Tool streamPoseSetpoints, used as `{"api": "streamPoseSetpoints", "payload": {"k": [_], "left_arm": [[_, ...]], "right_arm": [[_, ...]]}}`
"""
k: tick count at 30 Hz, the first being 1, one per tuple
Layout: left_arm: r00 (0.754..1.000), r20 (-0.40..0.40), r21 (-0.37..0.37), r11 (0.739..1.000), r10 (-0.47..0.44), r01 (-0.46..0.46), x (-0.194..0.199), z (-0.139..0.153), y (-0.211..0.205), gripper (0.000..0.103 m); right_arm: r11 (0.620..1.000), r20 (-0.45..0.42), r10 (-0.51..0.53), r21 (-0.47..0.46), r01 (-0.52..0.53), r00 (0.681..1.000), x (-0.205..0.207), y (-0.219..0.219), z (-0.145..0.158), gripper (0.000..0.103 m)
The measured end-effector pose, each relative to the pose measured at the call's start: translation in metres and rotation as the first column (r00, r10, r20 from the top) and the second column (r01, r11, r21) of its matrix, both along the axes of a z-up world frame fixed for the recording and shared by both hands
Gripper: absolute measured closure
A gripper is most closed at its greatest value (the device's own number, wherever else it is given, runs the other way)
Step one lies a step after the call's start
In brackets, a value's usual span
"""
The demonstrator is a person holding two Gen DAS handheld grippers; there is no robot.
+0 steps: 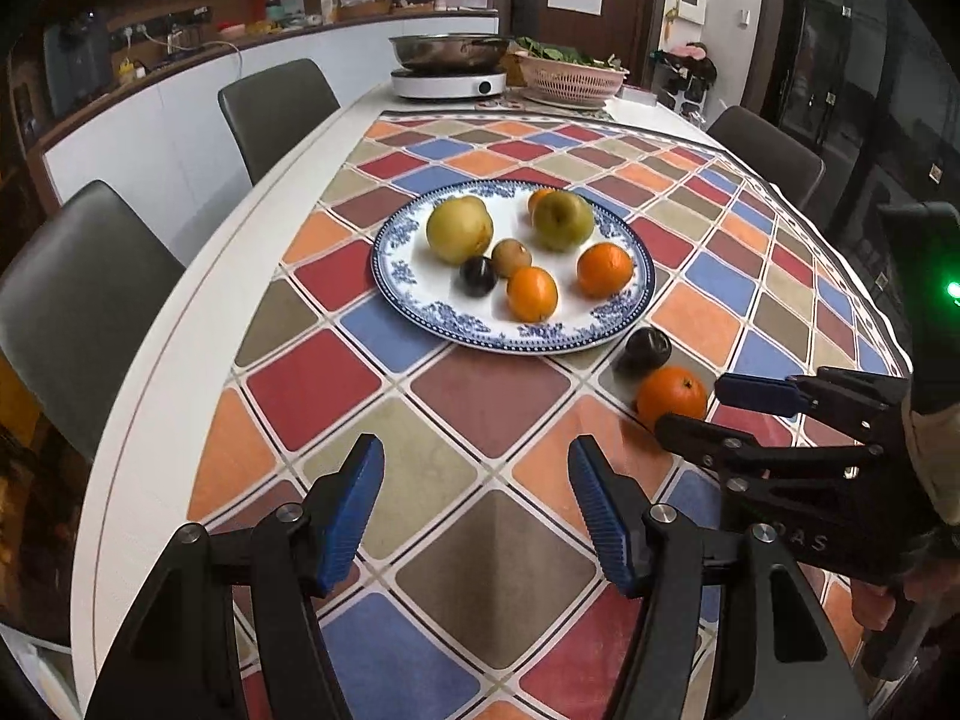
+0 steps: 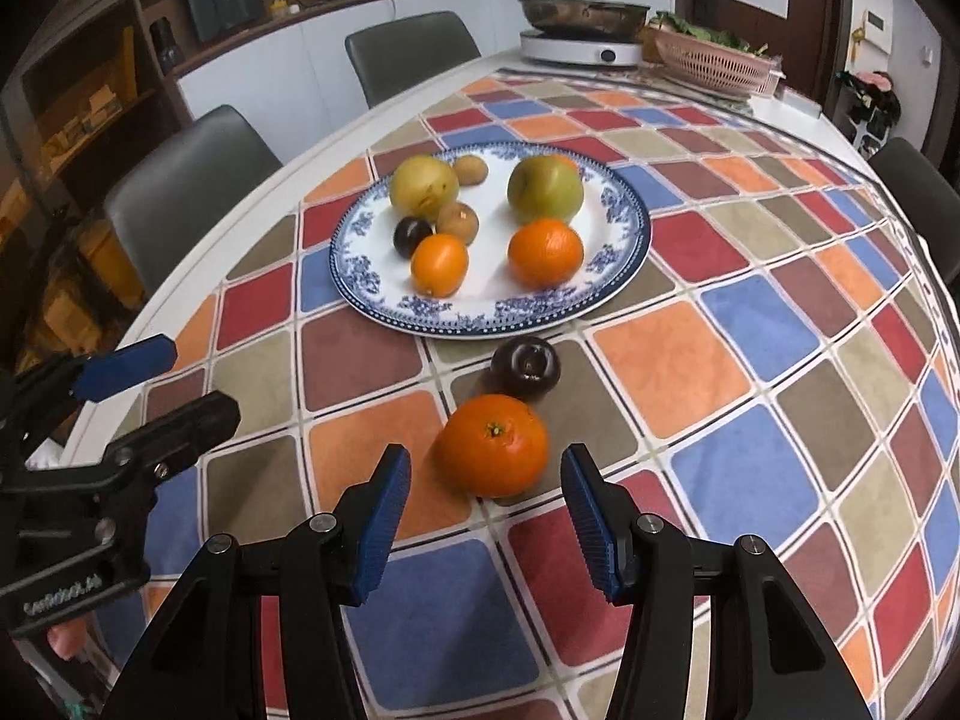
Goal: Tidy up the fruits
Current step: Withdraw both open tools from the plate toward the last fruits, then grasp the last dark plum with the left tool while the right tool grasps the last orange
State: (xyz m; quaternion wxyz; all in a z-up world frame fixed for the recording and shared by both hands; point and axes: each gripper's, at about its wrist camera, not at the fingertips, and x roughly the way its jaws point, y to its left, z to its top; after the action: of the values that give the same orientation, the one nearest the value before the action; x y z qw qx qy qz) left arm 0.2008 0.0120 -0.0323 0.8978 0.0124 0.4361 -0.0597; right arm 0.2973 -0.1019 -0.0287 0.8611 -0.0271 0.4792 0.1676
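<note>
A blue-and-white plate (image 1: 396, 240) (image 2: 624, 234) on the checked tablecloth holds two yellow-green pears, oranges, kiwis and a dark plum. A loose orange (image 2: 492, 444) (image 1: 671, 397) and a dark plum (image 2: 525, 367) (image 1: 647, 349) lie on the cloth just in front of the plate. My right gripper (image 2: 486, 516) is open and empty, its fingers on either side of the loose orange's near part, not touching it; it also shows in the left wrist view (image 1: 690, 405). My left gripper (image 1: 477, 510) is open and empty above bare cloth; it also shows in the right wrist view (image 2: 186, 381).
A hotplate with a steel pan (image 1: 447, 69) and a pink basket of greens (image 1: 570, 78) stand at the table's far end. Grey chairs (image 1: 72, 300) line the left side, one (image 1: 774, 150) stands at the right. The table edge curves along the left.
</note>
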Motion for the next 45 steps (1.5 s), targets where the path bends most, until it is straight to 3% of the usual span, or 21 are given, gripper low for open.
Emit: {"api": "streamPoseSetpoints", "payload": {"k": [7, 9, 16, 26, 37, 45], "left_arm": [[1.0, -0.014, 0.0, 1.0, -0.005, 0.005, 0.003, -0.005, -0.002, 0.04], [1.0, -0.018, 0.001, 1.0, -0.006, 0.006, 0.004, -0.006, -0.002, 0.04], [1.0, -0.022, -0.004, 1.0, -0.018, 0.018, 0.006, -0.007, -0.006, 0.04], [0.997, 0.005, -0.039, 0.996, -0.078, 0.079, 0.009, 0.0, -0.032, 0.04], [0.993, -0.014, -0.096, 0.989, -0.117, 0.115, 0.039, -0.004, -0.075, 0.041], [0.992, -0.052, -0.087, 0.99, -0.118, 0.114, 0.06, -0.018, -0.098, 0.053]], "right_arm": [[1.0, -0.026, -0.003, -0.002, 0.003, 1.0, 0.01, 0.003, -0.012, 0.051], [1.0, -0.031, -0.001, -0.012, 0.001, 1.0, 0.012, 0.005, -0.015, 0.059], [1.0, -0.027, 0.001, -0.002, -0.001, 1.0, 0.012, 0.002, -0.015, 0.06], [0.997, 0.06, -0.076, -0.014, 0.077, 0.995, -0.003, -0.03, 0.008, 0.06], [0.981, 0.127, -0.184, -0.03, 0.189, 0.975, -0.009, -0.078, 0.019, 0.06], [0.973, 0.135, -0.23, 0.0, 0.232, 0.964, -0.008, -0.097, 0.013, 0.06]]}}
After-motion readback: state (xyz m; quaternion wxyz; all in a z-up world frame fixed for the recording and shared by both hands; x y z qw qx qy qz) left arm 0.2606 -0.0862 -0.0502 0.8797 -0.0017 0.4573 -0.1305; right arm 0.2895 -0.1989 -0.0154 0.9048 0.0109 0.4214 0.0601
